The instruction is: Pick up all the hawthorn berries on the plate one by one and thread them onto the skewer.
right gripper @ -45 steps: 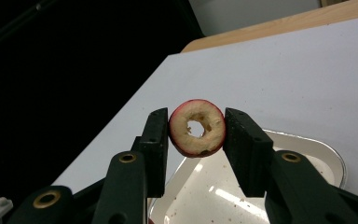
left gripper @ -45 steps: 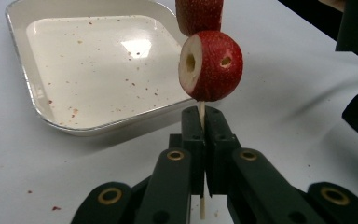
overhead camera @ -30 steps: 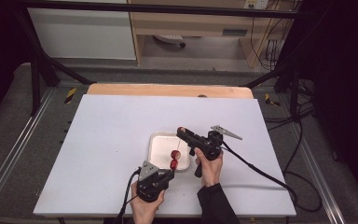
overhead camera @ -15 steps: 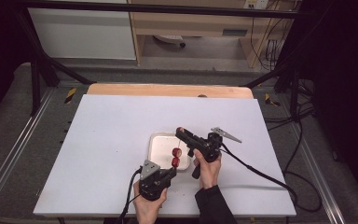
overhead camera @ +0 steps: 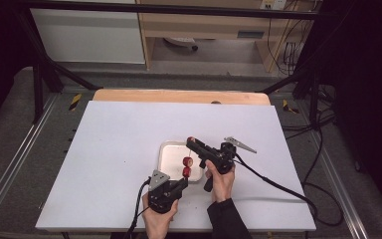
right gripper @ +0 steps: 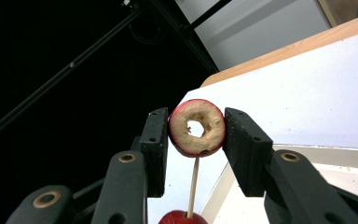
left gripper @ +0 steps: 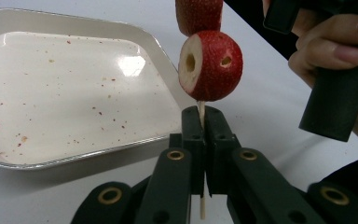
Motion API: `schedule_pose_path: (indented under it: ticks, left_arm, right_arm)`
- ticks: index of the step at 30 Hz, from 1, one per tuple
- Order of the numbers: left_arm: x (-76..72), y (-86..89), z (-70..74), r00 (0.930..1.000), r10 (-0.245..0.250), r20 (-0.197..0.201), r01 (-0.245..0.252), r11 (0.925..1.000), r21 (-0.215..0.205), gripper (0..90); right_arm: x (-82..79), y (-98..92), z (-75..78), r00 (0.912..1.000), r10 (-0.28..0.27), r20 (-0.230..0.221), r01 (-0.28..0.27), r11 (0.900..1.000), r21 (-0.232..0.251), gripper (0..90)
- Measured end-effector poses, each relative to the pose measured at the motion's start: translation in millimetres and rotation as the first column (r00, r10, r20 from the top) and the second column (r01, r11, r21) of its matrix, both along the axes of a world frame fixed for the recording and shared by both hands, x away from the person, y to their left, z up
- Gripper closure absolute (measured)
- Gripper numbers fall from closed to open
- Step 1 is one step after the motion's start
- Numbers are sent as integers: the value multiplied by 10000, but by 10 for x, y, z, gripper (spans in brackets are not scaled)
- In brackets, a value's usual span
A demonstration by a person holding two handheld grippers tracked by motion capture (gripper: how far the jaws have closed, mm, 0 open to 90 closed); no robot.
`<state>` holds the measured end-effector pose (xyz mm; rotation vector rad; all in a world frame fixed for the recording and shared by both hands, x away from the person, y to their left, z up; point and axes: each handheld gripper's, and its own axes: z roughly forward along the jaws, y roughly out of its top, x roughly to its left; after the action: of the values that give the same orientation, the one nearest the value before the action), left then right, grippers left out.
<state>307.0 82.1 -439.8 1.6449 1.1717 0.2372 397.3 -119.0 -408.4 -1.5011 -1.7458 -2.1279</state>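
Left gripper view: low in the middle, the left gripper (left gripper: 204,126) pinches a thin stick (left gripper: 201,111) tight, with two red fruits (left gripper: 209,65) on it just above and a white tray (left gripper: 70,93) at the left behind. In the right gripper view, the right gripper (right gripper: 196,135) squeezes a third fruit ring (right gripper: 196,127) at the stick's top, in the middle of the frame.

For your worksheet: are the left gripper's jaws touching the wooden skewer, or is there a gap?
Touching. The left gripper view shows the left gripper with its jaws closed on the wooden skewer, which runs between them below the red fruit piece.
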Motion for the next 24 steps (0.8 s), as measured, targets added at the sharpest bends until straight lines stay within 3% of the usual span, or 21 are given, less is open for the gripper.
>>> schedule_pose_path:
  ticks: [7,11,16,20,24]
  left_arm:
    - [7,-22,-6,9998,89,-166,-93,9997,-217,880]
    - [-18,-67,-9,9998,177,-44,-178,9996,-210,878]
    - [-10,-82,-20,9993,318,-172,-323,9990,-315,880]
    - [-19,-72,18,9984,556,47,-553,9973,-474,880]
    - [13,-79,7,9990,445,-110,-448,9986,-285,881]
  right_arm:
    - [-16,12,-19,9999,-58,111,58,10000,-35,620]
    - [-38,32,-38,9999,-135,-44,135,9999,8,620]
    - [-61,41,-42,9997,-214,-102,215,9997,79,620]
    - [-80,50,-55,9995,-129,-285,127,9999,-83,621]
    - [-99,58,-72,9995,-138,-271,136,9999,-78,622]
